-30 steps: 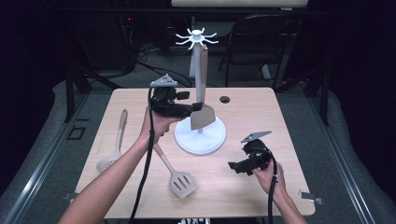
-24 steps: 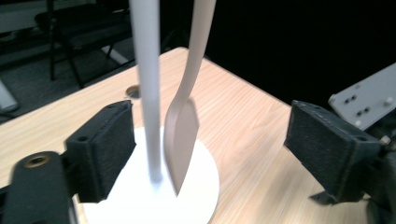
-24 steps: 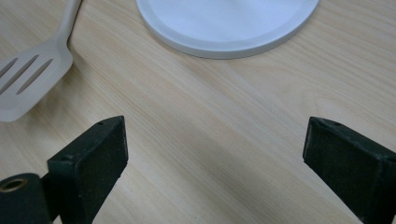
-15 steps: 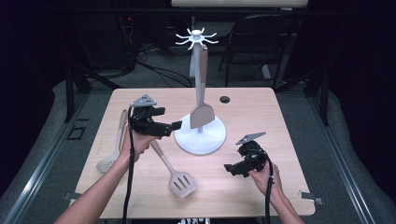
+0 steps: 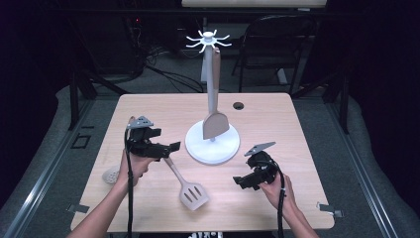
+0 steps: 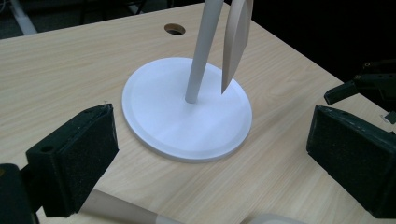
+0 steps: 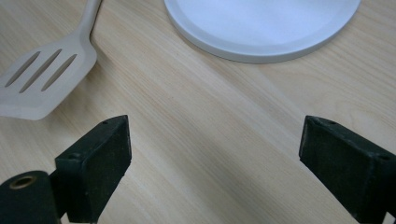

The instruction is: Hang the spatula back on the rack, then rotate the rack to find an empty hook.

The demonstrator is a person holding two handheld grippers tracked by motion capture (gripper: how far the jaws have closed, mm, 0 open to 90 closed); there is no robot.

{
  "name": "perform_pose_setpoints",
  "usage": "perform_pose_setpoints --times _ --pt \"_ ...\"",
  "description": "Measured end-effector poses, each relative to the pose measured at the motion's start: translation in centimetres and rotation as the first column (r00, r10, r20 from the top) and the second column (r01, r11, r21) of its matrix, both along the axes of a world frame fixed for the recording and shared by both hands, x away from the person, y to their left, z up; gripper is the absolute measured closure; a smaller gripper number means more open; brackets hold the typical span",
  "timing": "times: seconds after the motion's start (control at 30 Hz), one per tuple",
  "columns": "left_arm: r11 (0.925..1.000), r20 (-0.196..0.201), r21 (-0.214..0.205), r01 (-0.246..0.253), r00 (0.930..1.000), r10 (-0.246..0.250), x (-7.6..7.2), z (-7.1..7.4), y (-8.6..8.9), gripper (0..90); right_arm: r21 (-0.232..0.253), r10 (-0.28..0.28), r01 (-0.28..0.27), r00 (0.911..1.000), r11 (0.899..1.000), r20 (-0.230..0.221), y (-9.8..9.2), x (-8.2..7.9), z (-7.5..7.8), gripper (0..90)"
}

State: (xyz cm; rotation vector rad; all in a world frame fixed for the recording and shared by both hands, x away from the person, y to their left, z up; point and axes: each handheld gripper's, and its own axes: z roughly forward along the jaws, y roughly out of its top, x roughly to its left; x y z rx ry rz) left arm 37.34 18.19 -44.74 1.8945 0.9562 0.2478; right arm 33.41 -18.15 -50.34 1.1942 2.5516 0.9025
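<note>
Our left gripper (image 5: 167, 147) has just spread its jaws, nothing between them, and dropped from the hung beige flat turner (image 5: 216, 125) on the white round-based stand (image 5: 212, 148), so hanging looks done. The beige slotted spatula (image 5: 190, 192) lies just below it. Our right gripper (image 5: 242, 180) gapes empty, bare wooden table (image 5: 297, 129) around.

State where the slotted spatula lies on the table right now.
In the high view the slotted spatula lies flat near the front edge, between the left gripper and the right gripper.
</note>
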Motion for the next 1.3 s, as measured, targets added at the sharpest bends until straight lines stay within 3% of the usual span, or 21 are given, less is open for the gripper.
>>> perform_pose_setpoints --times 0.17,0.27,0.3,0.57,0.83,1.03,1.27,1.3 --pt "1.0 0.016 -0.005 -0.001 0.9999 0.001 0.1 0.8 0.1 3.5 -0.013 0.003 -0.003 1.0 1.0 0.005 -0.1 0.0 0.1 9.0" --pt "0.9999 0.052 -0.013 0.009 0.9986 -0.008 0.4 2.3 -0.1 9.3 -0.011 0.001 -0.001 1.0 1.0 0.002 -0.2 0.1 0.1 9.1" --pt "0.9998 0.07 -0.012 0.014 0.9975 -0.013 0.5 2.9 -0.2 15.7 -0.011 0.003 -0.003 1.0 1.0 0.002 -0.3 0.1 0.1 9.1" --pt "0.9991 0.15 -0.003 0.042 0.9879 -0.041 1.8 7.4 -1.4 20.4 -0.011 -0.013 0.013 0.9999 1.0 0.002 -0.9 0.2 0.1 9.3" --pt "0.9979 0.187 0.007 0.064 0.9803 -0.064 2.8 10.4 -3.2 25.7 -0.004 -0.03 0.03 0.9996 1.0 -0.001 -1.6 0.4 0.1 9.3" --pt "0.997 0.218 0.0 0.077 0.9731 -0.075 3.3 12.4 -4.3 40.2 -0.005 -0.038 0.038 0.9992 0.999 -0.011 -2.0 0.6 -0.1 9.3" --pt "0.9956 0.283 0.002 0.093 0.9548 -0.09 3.6 15.2 -5.4 65.8 -0.008 -0.037 0.037 0.9993 0.999 -0.011 -2.2 0.7 -0.1 9.4" --pt "0.9957 0.293 0.0 0.093 0.952 -0.089 3.7 15.6 -5.5 73.3 -0.002 -0.042 0.042 0.9991 0.999 -0.011 -2.2 0.7 -0.1 9.4"
